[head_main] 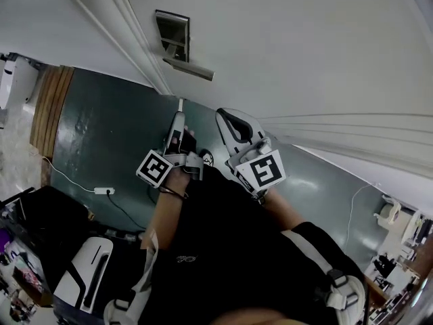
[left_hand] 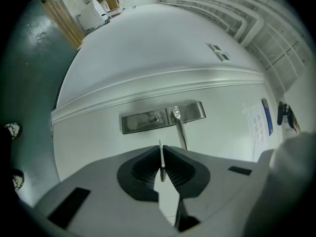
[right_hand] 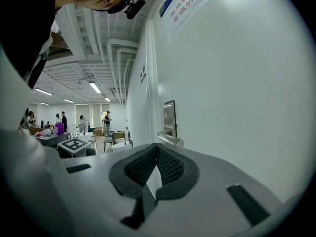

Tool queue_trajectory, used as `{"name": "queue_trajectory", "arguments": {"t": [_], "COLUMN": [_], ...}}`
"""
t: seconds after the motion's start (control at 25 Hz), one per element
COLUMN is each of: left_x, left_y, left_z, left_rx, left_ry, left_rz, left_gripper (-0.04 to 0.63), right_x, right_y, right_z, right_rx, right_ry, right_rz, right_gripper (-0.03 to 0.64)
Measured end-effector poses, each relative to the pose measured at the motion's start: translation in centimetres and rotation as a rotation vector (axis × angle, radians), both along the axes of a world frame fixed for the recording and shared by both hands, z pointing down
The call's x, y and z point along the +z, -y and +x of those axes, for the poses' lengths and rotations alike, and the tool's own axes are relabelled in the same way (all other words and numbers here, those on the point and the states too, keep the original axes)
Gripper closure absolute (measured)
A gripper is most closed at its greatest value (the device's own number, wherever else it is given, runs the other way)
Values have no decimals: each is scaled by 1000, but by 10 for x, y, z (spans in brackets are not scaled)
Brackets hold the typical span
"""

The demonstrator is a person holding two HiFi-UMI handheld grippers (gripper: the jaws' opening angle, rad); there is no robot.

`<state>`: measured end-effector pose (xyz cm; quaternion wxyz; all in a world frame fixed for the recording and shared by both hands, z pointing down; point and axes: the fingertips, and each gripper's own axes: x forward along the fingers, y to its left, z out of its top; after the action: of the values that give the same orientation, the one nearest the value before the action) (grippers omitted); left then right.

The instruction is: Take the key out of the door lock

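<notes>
One key (left_hand: 161, 161) is pinched edge-on between the jaws of the left gripper (left_hand: 162, 149). It is held clear of the white door (left_hand: 148, 58), short of the one steel lock plate (left_hand: 140, 122), and shows only as a thin sliver. The plate carries one keyhole (left_hand: 154, 118) and, to its right, one lever handle (left_hand: 180, 132). The second gripper, the right gripper (right_hand: 157, 149), has its jaws pressed together on nothing, close beside the door. One notice (right_hand: 185, 4) on the door is cut off at the frame's edge. Distant people (right_hand: 107, 118) are too small to count surely.
</notes>
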<state>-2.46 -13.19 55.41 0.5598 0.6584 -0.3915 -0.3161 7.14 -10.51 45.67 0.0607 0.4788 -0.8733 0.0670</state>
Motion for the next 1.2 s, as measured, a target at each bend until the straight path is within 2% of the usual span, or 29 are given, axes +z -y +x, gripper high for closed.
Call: {"name": "queue_trajectory", "arguments": {"t": [0.2, 0.36, 0.48, 0.8, 1.04, 1.2], "left_x": [0, -9, -15, -25, -37, -47], "left_y": [-18, -31, -36, -53, -56, -55], "left_z": [-8, -21, -35, -80, -115, -135], "left_rx": [-27, -47, -78, -154, -170, -156], "left_ry": [110, 218, 280, 422, 607, 784], "left_rz": [6, 43, 84, 83, 105, 121], "left_gripper": [558, 558, 558, 558, 558, 558], "right_x": [2, 5, 10, 21, 24, 25], "right_y": [-9, -15, -16, -15, -9, -4], "right_z": [-1, -10, -22, -69, -111, -131], "right_rx": [-41, -88, -124, -235, -302, -303], "right_ry": [-15, -20, -18, -17, -21, -58], "right_rz": [4, -12, -16, -30, -43, -58], "right_gripper": [609, 609, 609, 609, 609, 609]}}
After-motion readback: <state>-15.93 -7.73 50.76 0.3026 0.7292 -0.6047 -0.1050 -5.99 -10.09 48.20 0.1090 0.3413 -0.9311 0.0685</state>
